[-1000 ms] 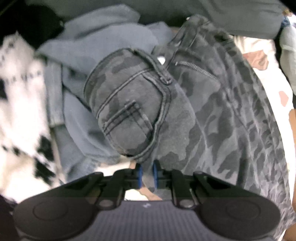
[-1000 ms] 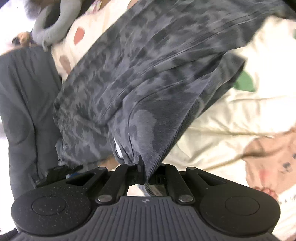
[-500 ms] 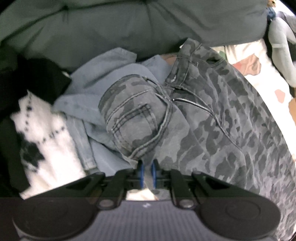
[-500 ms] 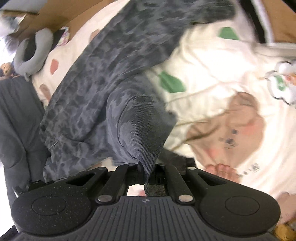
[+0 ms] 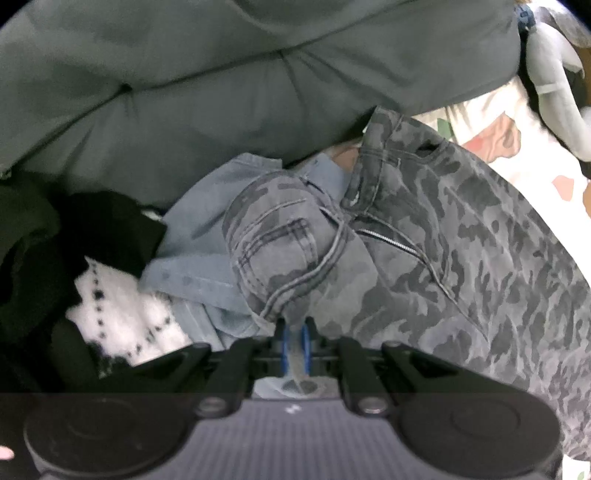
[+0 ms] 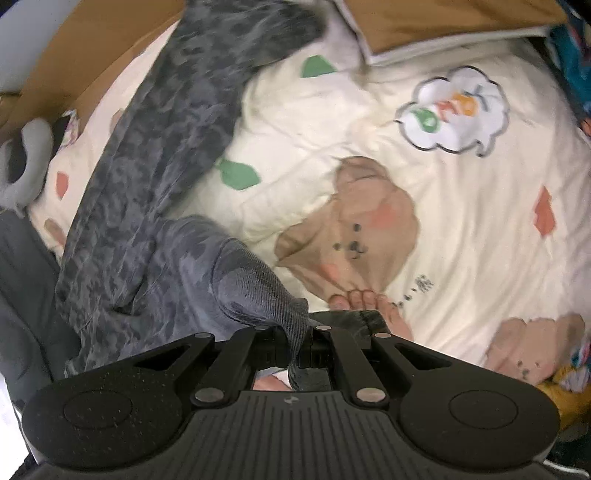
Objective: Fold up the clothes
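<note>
Grey camouflage jeans lie stretched over a cream printed bedspread, waistband and zip near a grey cushion. My left gripper is shut on the waist end, beside the back pocket, with cloth pinched between its blue pads. In the right wrist view the same camouflage jeans run up to the far left, and my right gripper is shut on a lifted fold of a leg, which hangs from the jaws.
A light blue denim garment and a black and white fuzzy garment lie heaped left of the jeans. A grey cushion lies behind them. The bedspread spreads to the right, with a person's bare foot near my right gripper. A brown pillow lies at the far edge.
Both grippers rose with the jeans in them. The right one swung right over the bedspread, dragging the leg fold along. More of the cushion and heap shows in the left view.
</note>
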The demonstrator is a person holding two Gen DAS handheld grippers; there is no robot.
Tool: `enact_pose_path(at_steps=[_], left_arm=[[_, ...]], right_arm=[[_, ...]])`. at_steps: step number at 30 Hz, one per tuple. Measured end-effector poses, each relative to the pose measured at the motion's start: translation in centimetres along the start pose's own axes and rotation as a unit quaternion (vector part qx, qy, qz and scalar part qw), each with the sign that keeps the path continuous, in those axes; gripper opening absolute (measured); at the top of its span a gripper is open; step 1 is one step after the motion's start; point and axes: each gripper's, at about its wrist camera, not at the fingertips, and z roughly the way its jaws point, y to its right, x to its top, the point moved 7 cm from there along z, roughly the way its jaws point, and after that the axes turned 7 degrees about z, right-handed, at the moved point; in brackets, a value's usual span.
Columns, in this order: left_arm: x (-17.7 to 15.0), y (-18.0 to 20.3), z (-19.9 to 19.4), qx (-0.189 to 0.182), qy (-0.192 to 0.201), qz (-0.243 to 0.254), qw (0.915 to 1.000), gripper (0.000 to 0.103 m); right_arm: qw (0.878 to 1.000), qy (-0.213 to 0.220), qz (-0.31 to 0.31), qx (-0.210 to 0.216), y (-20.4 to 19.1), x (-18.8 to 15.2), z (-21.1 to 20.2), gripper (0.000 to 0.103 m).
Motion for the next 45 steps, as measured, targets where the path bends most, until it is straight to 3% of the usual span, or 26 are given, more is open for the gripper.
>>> enact_pose_path(at_steps=[10, 15, 16, 19, 22, 24, 28, 36, 45], left_arm=[[0.1, 3.1, 3.5, 0.014, -0.004, 0.037, 0.9992, 0.008], [-1.1, 4.8, 5.3, 0.002, -0.026, 0.04, 0.9989, 0.012], [-1.4, 4.9, 5.6, -0.001, -0.036, 0.036, 0.9987, 0.014], [-2.0, 5.1, 5.8, -0.004, -0.044, 0.035, 0.9984, 0.022], [-2.4, 5.2, 5.7, -0.012, -0.052, 0.023, 0.9983, 0.031], [-2.6, 5.3, 5.4, -0.019, -0.053, 0.018, 0.9982, 0.039], [-3.1, 5.3, 5.0, -0.035, -0.055, 0.007, 0.9978, 0.042], [-5.5, 2.6, 4.8, -0.039, -0.043, -0.021, 0.9981, 0.042], [-8.6, -0.9, 6.3, -0.042, -0.053, -0.067, 0.9954, 0.042]], right_arm=[[0.998, 0.009, 0.061, -0.029, 4.7, 4.6, 5.7, 0.0], [0.994, 0.021, 0.066, -0.083, 6.7, 7.8, 9.5, 0.005], [0.994, 0.022, 0.065, -0.091, 6.8, 8.2, 10.0, 0.009], [0.992, 0.027, 0.047, -0.11, 6.4, 8.4, 10.4, 0.039], [0.991, 0.041, 0.03, -0.121, 5.7, 8.3, 9.9, 0.046], [0.991, 0.051, 0.022, -0.125, 5.1, 7.9, 9.4, 0.05], [0.992, 0.038, -0.024, -0.12, 2.6, 5.7, 9.7, 0.056], [0.991, 0.011, -0.101, -0.092, -3.8, 0.0, 13.6, 0.059], [0.984, 0.0, -0.16, -0.077, -8.8, -3.7, 17.2, 0.059]])
